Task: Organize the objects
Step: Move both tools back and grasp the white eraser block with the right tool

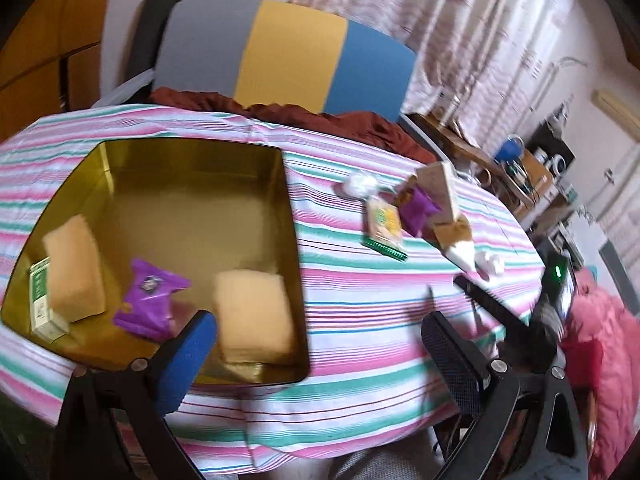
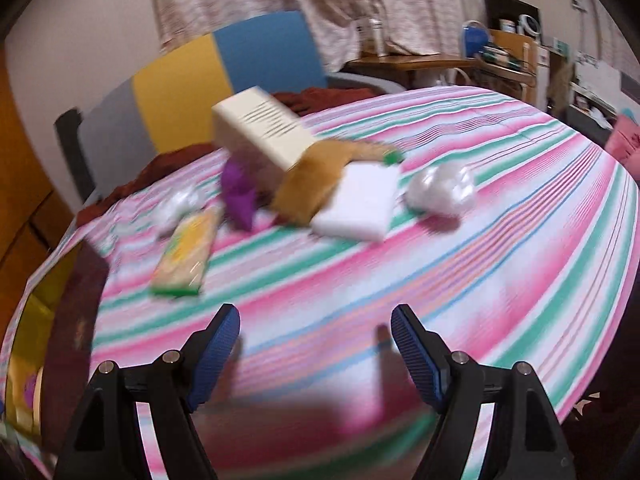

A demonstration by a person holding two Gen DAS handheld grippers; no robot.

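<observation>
A gold tin (image 1: pixel 288 184) sits on the striped table and holds two tan sponges (image 1: pixel 254 316), a purple packet (image 1: pixel 150 300) and a green-white box (image 1: pixel 42 300). My left gripper (image 1: pixel 320 344) is open and empty above the tin's near right corner. A loose pile lies farther right: a cream box (image 2: pixel 260 130), a tan sponge (image 2: pixel 308 188), a white sponge (image 2: pixel 356 204), a purple packet (image 2: pixel 238 192), a yellow-green packet (image 2: pixel 186 256) and a clear wrapped piece (image 2: pixel 442 190). My right gripper (image 2: pixel 316 344) is open and empty, in front of the pile.
A chair (image 1: pixel 288 56) with grey, yellow and blue panels stands behind the table, with a dark red cloth (image 1: pixel 320 120) at its seat. Cluttered wooden shelves (image 2: pixel 500 60) stand at the back right. A pink garment (image 1: pixel 604 360) lies at the right.
</observation>
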